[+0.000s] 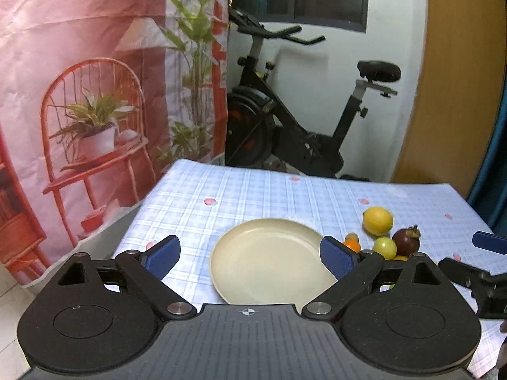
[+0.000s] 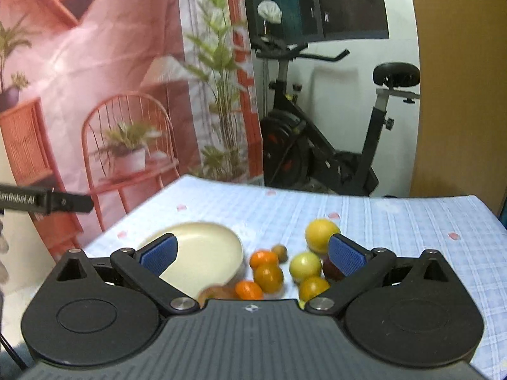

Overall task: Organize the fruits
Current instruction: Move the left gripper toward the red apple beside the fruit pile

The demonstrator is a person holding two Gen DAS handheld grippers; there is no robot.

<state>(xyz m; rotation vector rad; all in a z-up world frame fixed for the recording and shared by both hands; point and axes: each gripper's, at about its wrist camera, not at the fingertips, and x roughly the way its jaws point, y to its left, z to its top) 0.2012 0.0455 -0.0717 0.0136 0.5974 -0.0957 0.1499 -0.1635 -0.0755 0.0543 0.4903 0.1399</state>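
A cream plate (image 1: 240, 231) lies empty on the checked tablecloth. My left gripper (image 1: 250, 253) hovers over its near side, open, with nothing between the blue pads. To the plate's right lies a cluster of fruit: a yellow lemon (image 1: 377, 220), a dark mangosteen (image 1: 406, 240), a green fruit (image 1: 385, 247) and an orange (image 1: 352, 245). My right gripper (image 2: 252, 255) is open just above that cluster, with the oranges (image 2: 268, 277), the green fruit (image 2: 305, 266) and the lemon (image 2: 321, 232) ahead of it. Its right pad hides part of the mangosteen (image 2: 331, 269). The plate (image 2: 202, 253) is at its left.
A blue-white checked cloth (image 1: 253, 196) covers the table, whose far edge runs across the middle of both views. Behind it stand an exercise bike (image 1: 285, 120), a pink printed backdrop (image 1: 79, 79) on the left and a brown door (image 1: 459, 95) on the right.
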